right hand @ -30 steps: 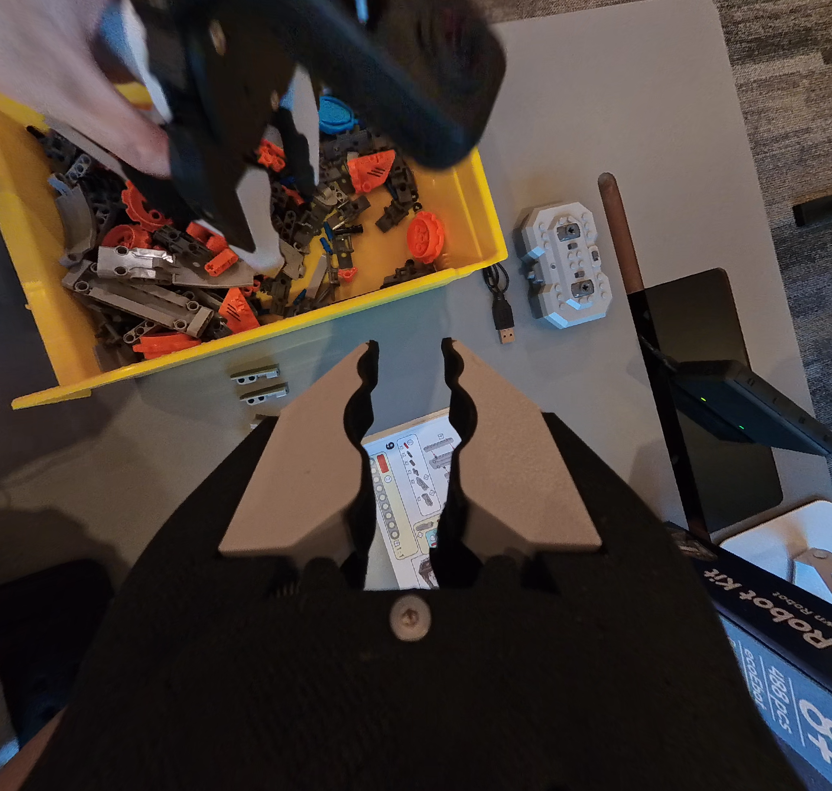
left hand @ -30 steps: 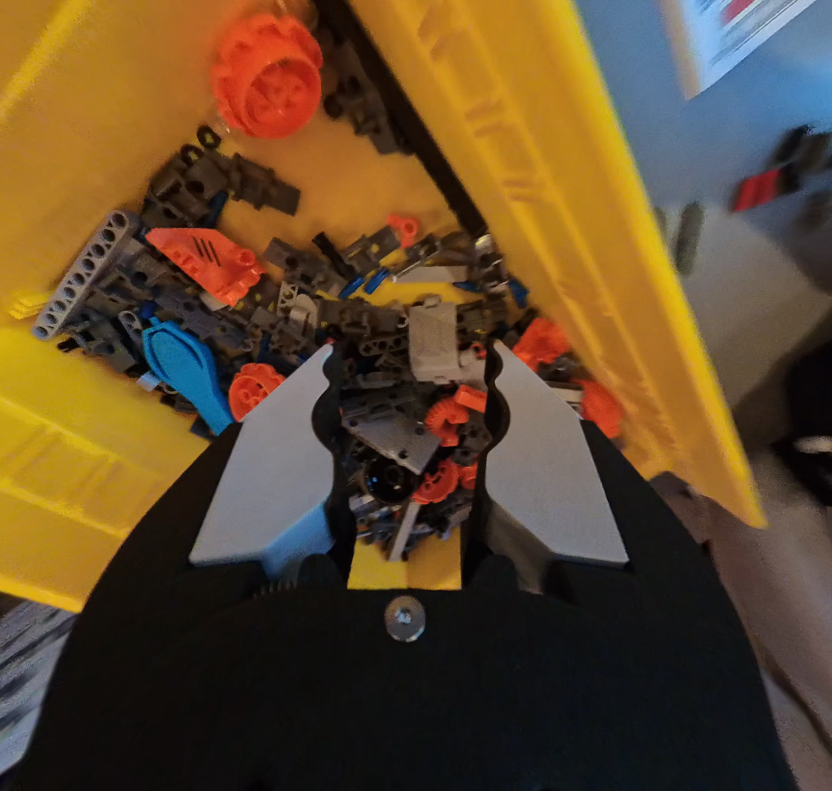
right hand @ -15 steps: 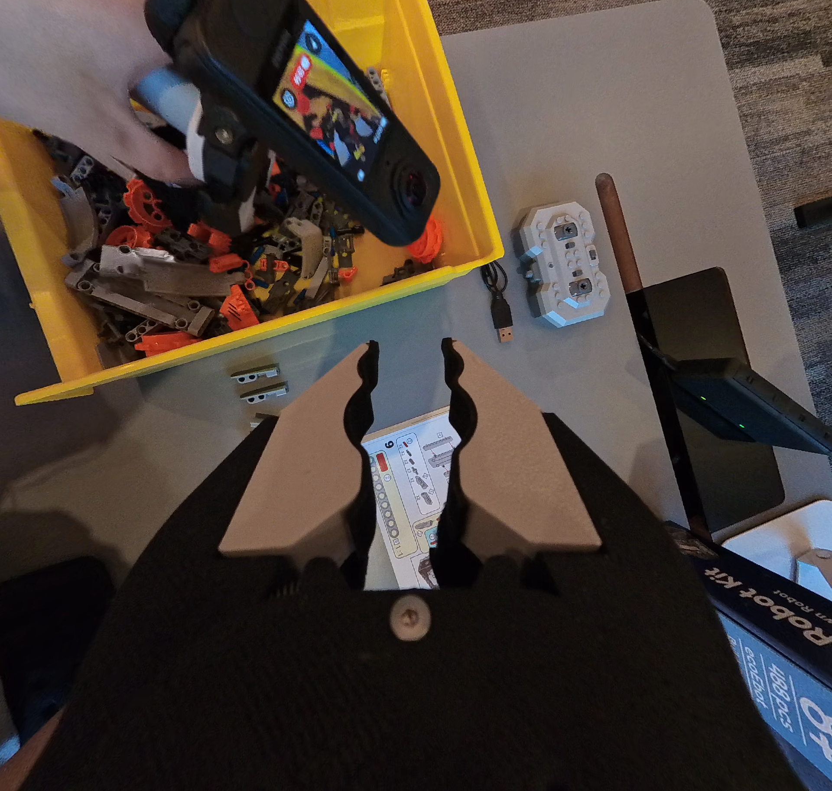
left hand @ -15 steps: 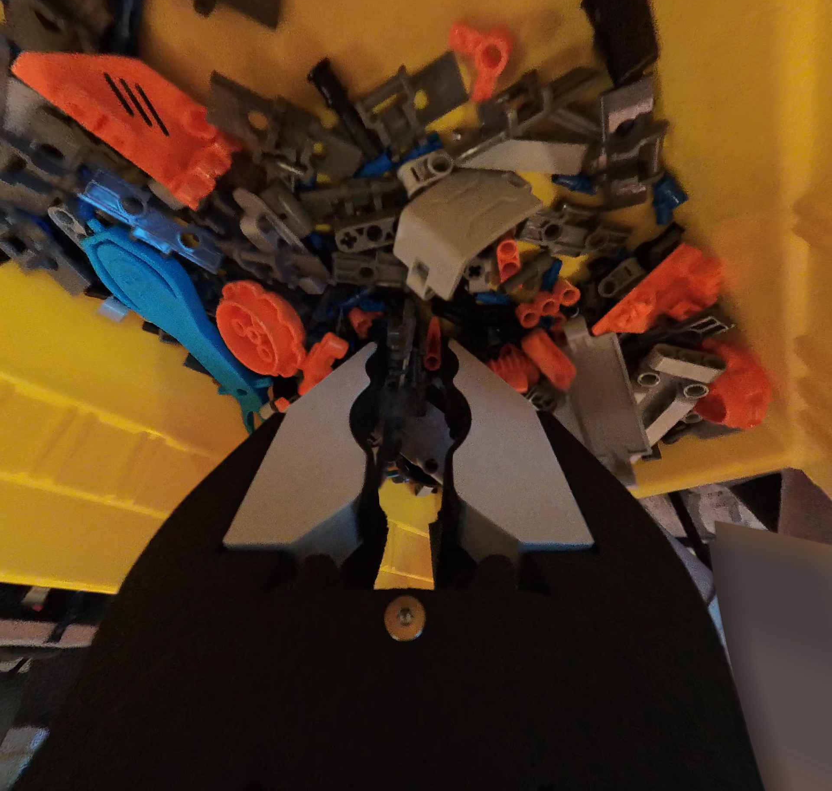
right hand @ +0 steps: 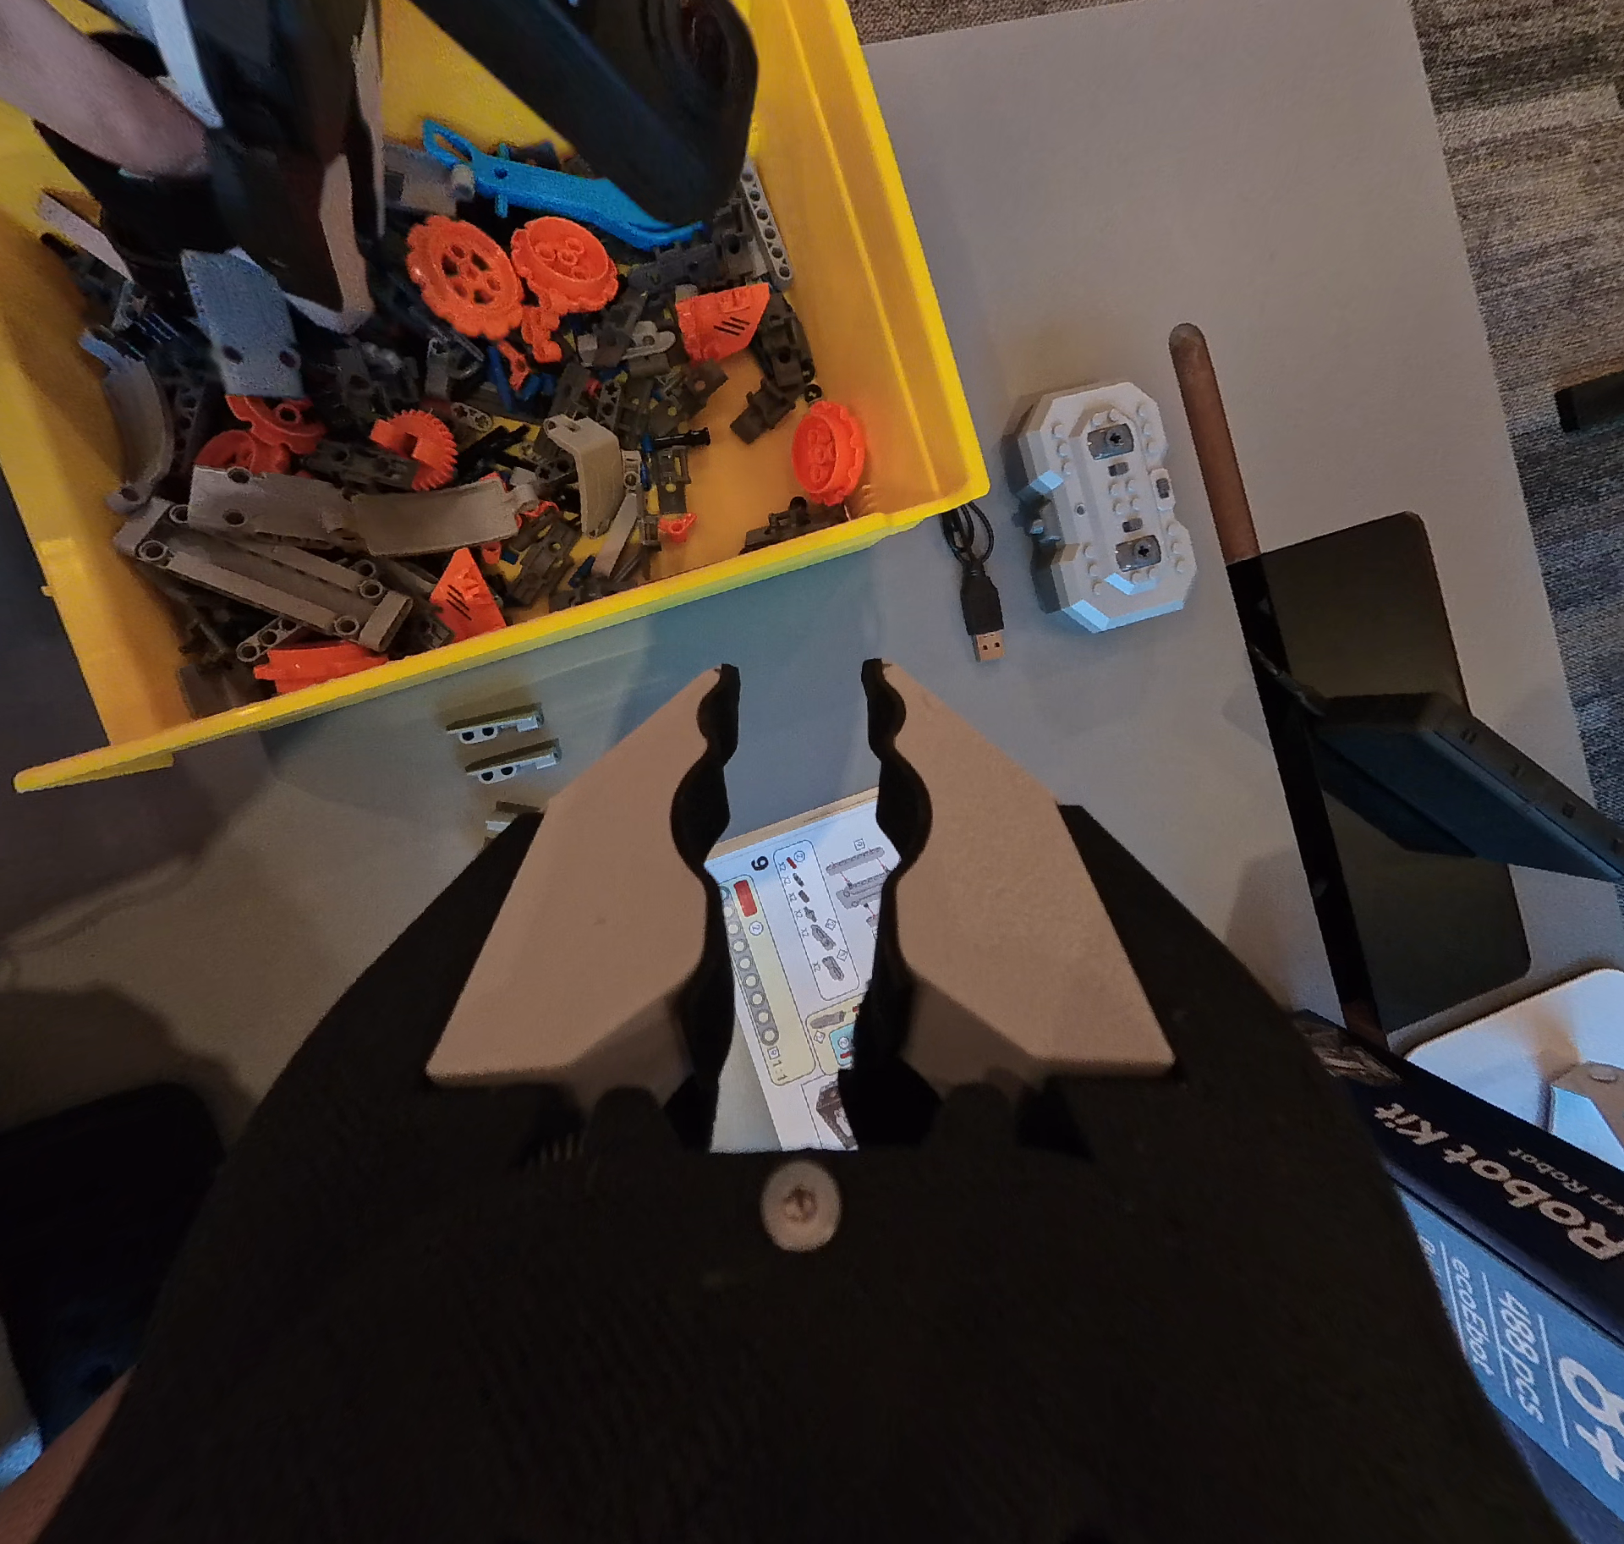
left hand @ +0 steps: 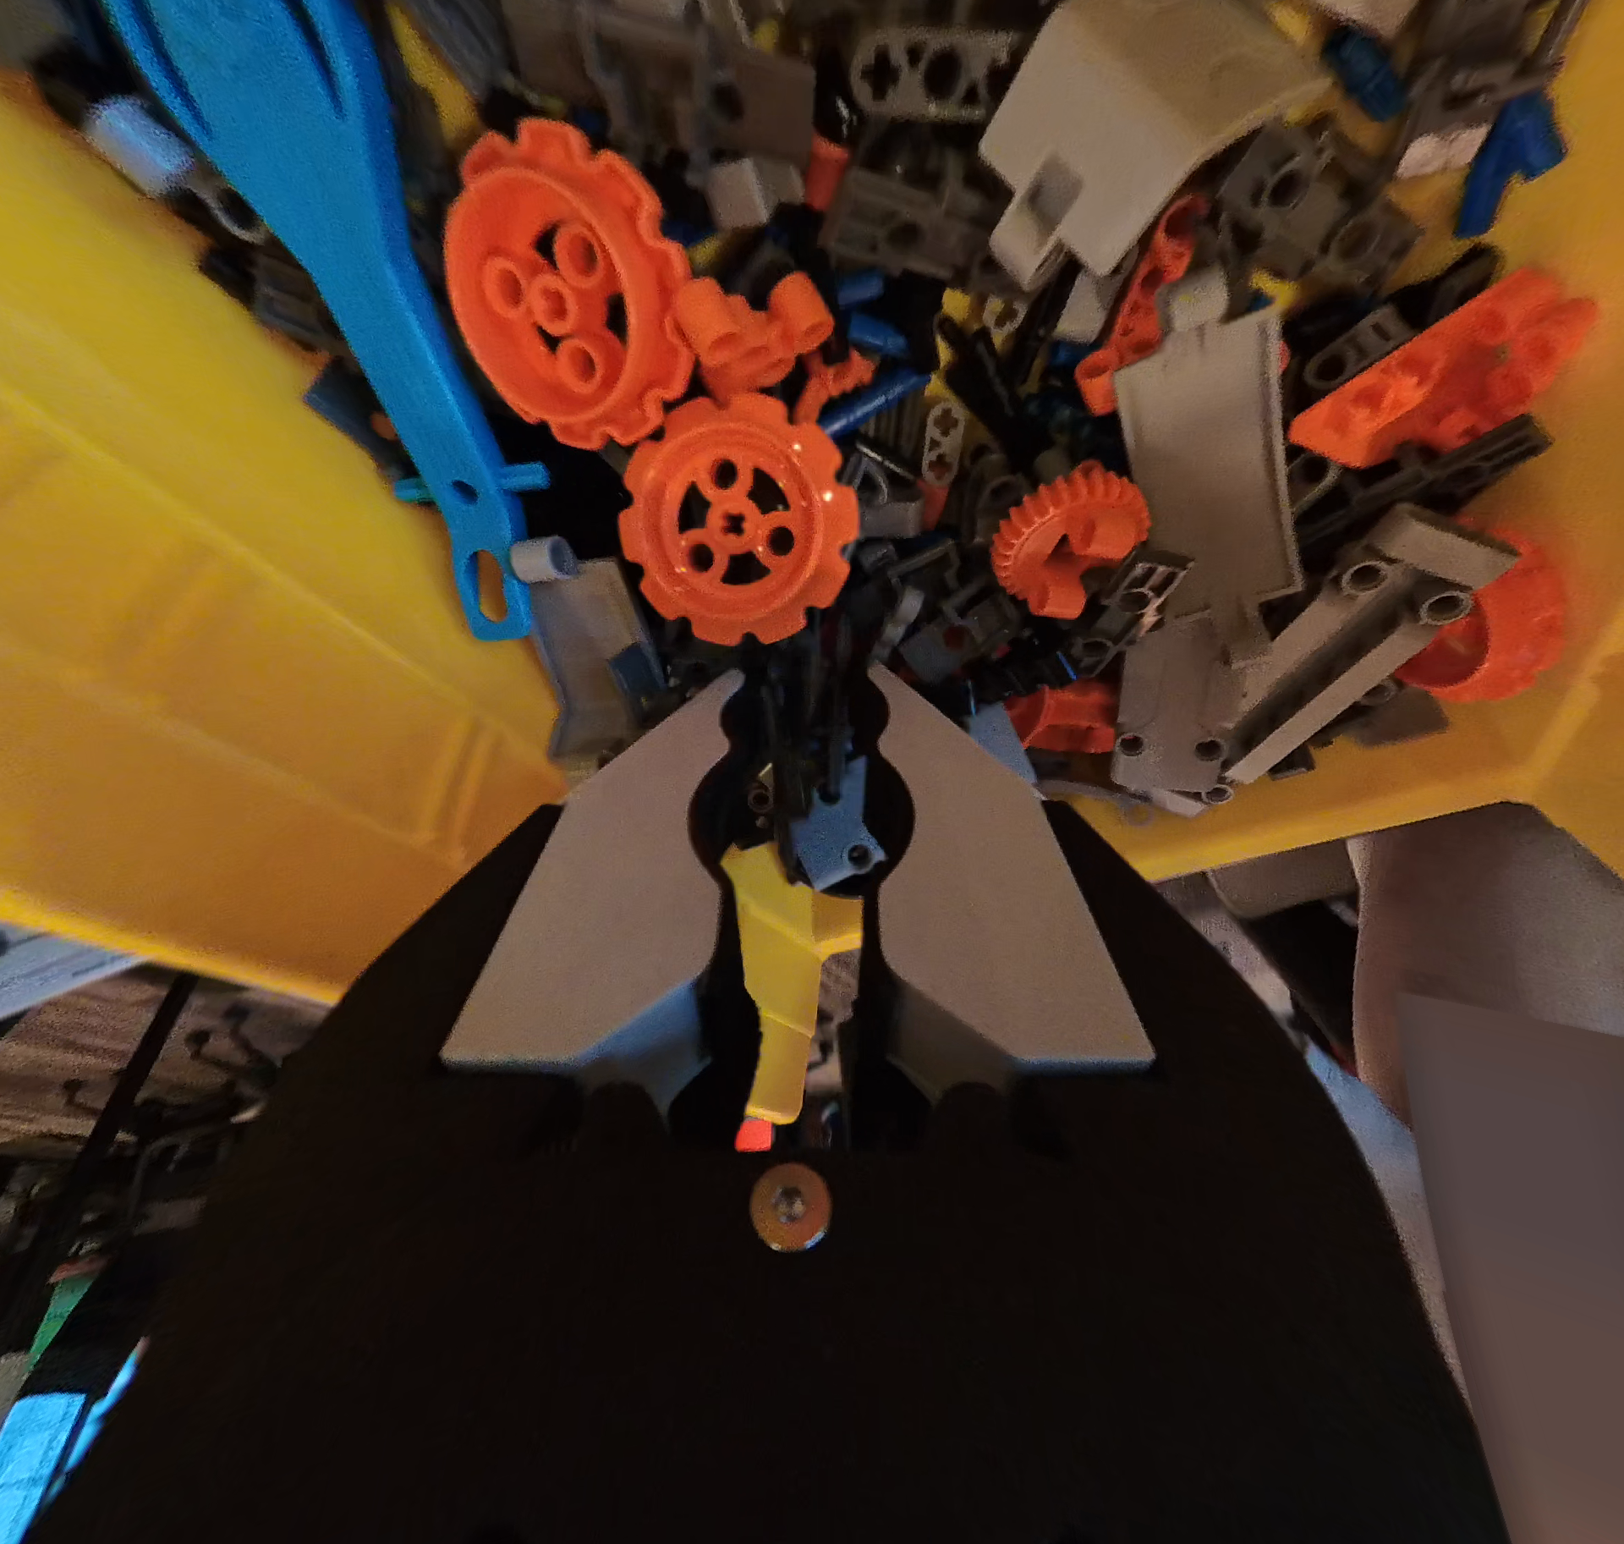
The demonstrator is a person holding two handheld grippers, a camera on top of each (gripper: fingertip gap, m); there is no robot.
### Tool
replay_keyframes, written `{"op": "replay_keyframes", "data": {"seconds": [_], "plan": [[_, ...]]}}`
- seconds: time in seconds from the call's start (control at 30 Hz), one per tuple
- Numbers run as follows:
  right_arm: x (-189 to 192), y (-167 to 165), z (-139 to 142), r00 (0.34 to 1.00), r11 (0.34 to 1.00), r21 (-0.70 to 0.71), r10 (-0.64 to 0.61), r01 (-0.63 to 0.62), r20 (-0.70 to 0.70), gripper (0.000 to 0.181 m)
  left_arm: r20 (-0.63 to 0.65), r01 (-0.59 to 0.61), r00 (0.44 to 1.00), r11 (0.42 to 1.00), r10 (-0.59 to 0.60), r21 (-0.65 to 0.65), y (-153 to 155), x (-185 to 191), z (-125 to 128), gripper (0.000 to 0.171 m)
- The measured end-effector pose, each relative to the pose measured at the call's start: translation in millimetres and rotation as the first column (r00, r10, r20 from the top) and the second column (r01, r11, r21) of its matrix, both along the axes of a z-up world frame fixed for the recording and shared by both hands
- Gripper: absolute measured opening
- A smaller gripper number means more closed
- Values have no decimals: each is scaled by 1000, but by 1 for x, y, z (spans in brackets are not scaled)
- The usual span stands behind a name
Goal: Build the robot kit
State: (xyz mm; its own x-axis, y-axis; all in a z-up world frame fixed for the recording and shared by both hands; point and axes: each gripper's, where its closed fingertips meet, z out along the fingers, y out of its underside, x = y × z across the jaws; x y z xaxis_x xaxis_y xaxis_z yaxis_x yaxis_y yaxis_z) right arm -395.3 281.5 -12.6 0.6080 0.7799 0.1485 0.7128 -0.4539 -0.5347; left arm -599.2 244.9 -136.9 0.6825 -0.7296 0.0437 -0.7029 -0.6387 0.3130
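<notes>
My left gripper (left hand: 804,684) is inside the yellow bin (left hand: 176,623), over a pile of grey, black and orange building parts. It is shut on a flat grey holed panel (left hand: 830,834), with thin black parts caught between the fingers. Two orange gear wheels (left hand: 738,517) lie just ahead of the tips, and a blue tool (left hand: 290,139) lies to the left. In the right wrist view the left gripper (right hand: 299,271) holds the grey panel (right hand: 242,324) hanging over the pile. My right gripper (right hand: 800,675) is open and empty above an instruction booklet (right hand: 791,930), in front of the bin (right hand: 879,271).
On the grey table (right hand: 1142,183) to the right of the bin lie a white hub block (right hand: 1103,504) and a USB cable (right hand: 984,623). Small grey beams (right hand: 501,741) lie by the bin's near wall. A brown rod (right hand: 1213,447), a black stand (right hand: 1406,755) and a blue box (right hand: 1538,1326) are at the right. My hands' fingertips stand some 25 centimeters from each other. The right tips stand about 20 centimeters off the white hub block (right hand: 1103,504).
My left gripper went down into the pile and its fingers closed from wide open onto the grey panel, which now hangs from it. The right gripper has not moved.
</notes>
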Motion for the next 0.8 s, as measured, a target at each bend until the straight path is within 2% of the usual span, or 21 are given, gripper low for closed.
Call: {"op": "replay_keyframes", "data": {"seconds": [0.07,0.1,0.13,0.17,0.3,0.37,0.43,0.5,0.6,0.8], "plan": [[0,0,0,1000,1000,0,0,0,1,29,33,5,999,998,-7,68,8,8,7,34],[0,0,0,1000,1000,0,1,-1,2,29,33,19,999,992,-23,124,15,10,12,48],[-1,0,0,1000,1000,1,1,-1,2,29,37,39,998,982,-46,183,23,15,17,54],[-1,0,0,1000,1000,0,2,-2,3,29,61,57,996,972,-72,228,29,24,21,51],[0,-1,0,1000,1000,1,2,-2,4,29,243,115,954,964,-175,241,33,75,21,59],[1,-1,1,1000,1000,3,-1,1,0,29,289,116,940,969,-178,219,36,92,14,72],[1,-1,2,1000,1000,6,-2,2,-3,29,247,103,957,973,-154,208,40,94,2,90],[2,0,2,1000,1000,4,-4,4,-5,29,147,128,976,969,-161,211,43,87,-9,100],[2,0,1,1000,1000,0,-4,4,-4,29,18,177,982,955,-187,236,49,80,-20,97],[2,-1,2,1000,1000,5,-1,1,-7,29,-26,174,985,956,-173,235,52,69,-23,74]]}}
